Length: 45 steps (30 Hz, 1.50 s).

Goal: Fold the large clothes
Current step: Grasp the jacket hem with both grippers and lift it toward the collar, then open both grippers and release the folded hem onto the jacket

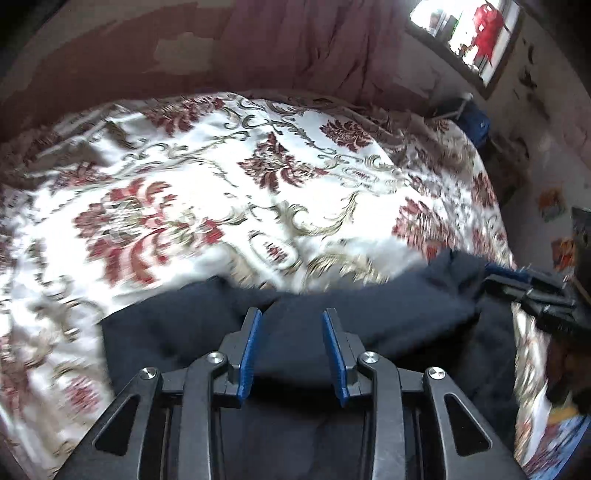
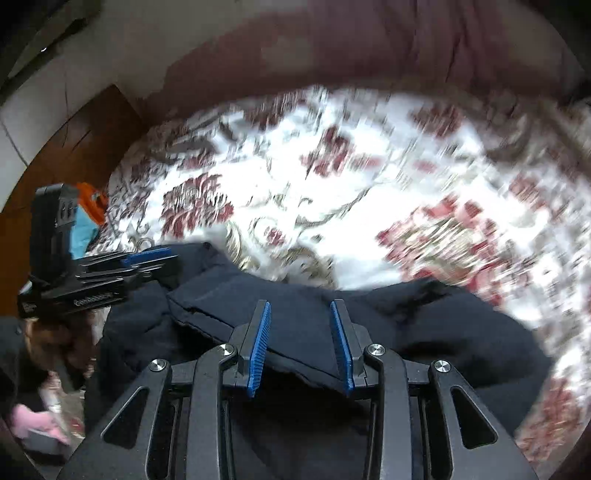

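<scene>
A dark navy garment (image 1: 369, 306) lies bunched on the near edge of a bed with a floral cover (image 1: 221, 177). My left gripper (image 1: 291, 317) is open, its blue-padded jaws spread just above the cloth, holding nothing. My right gripper (image 2: 301, 308) is also open, over a folded hem of the same garment (image 2: 424, 325). Each gripper shows in the other's view: the right one at the right edge in the left wrist view (image 1: 517, 282), the left one at the left in the right wrist view (image 2: 147, 258), both at the garment's edge. Both views are motion-blurred.
The bed cover (image 2: 332, 177) fills most of both views. A reddish wall and curtain (image 1: 295, 48) stand behind the bed, a window (image 1: 476, 33) at top right. A wooden panel (image 2: 74, 136) and orange and blue items (image 2: 86, 206) lie left of the bed.
</scene>
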Tool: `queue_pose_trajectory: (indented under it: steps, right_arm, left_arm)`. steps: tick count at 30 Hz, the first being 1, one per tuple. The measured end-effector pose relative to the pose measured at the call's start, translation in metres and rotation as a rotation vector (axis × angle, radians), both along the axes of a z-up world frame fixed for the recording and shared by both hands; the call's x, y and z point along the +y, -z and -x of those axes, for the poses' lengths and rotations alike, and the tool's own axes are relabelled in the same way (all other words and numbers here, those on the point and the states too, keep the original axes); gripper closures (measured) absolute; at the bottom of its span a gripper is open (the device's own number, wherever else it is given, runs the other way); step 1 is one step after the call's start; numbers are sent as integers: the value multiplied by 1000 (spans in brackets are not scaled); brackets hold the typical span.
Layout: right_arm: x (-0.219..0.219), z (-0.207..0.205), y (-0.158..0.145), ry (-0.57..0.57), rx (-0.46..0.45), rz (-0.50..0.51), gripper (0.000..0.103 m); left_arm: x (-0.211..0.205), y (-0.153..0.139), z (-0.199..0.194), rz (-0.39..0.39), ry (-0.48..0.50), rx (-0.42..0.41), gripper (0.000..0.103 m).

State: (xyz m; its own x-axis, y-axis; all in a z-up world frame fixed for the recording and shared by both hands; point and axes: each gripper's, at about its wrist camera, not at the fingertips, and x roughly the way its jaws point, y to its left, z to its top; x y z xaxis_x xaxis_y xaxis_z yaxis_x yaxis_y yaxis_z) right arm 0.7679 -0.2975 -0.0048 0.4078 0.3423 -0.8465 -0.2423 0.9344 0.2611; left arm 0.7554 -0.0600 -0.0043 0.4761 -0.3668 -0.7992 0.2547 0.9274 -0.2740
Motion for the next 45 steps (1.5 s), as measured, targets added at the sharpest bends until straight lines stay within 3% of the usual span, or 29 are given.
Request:
queue_pose_trajectory:
  steps: [3, 6, 9, 12, 18, 24, 28, 31, 35, 40, 43, 44, 45]
  right_arm:
    - [9, 2, 26, -58, 93, 14, 75]
    - [16, 15, 48, -117, 149, 83, 75]
    - [19, 16, 64, -134, 203, 114, 76]
    - [27, 7, 82, -147, 242, 151, 76]
    - [37, 4, 105, -165, 226, 192, 76]
    - [54, 19, 120, -168, 95, 281, 77]
    - [59, 39, 109, -149, -7, 294, 76]
    - [49, 55, 90, -105, -21, 225, 72]
    - [45, 85, 64, -90, -88, 231, 59]
    - [20, 103, 33, -46, -140, 211, 48]
    - [8, 118, 14, 5, -155, 181, 40]
    - [8, 121, 10, 16, -162, 182, 39]
    - [6, 125, 5, 23, -169, 182, 38]
  left_arm:
    - [-15, 20, -18, 55, 25, 61, 71]
    - [-27, 39, -12, 113, 123, 120, 73]
    - [-38, 57, 8, 74, 240, 146, 73]
    - [-49, 75, 11, 9, 289, 202, 75]
    - [-61, 105, 8, -90, 287, 274, 83]
    - [-72, 124, 9, -155, 237, 258, 86]
    - [-74, 127, 13, -177, 185, 253, 87]
    - [-62, 116, 22, -107, 131, 244, 87]
    - [-32, 93, 40, -1, 13, 246, 86]
    - [-16, 67, 68, -15, -98, 213, 81]
    - [-14, 52, 83, 19, -151, 210, 77]
    - [-12, 46, 90, 30, -164, 206, 69]
    - [-8, 38, 97, 40, -170, 199, 51]
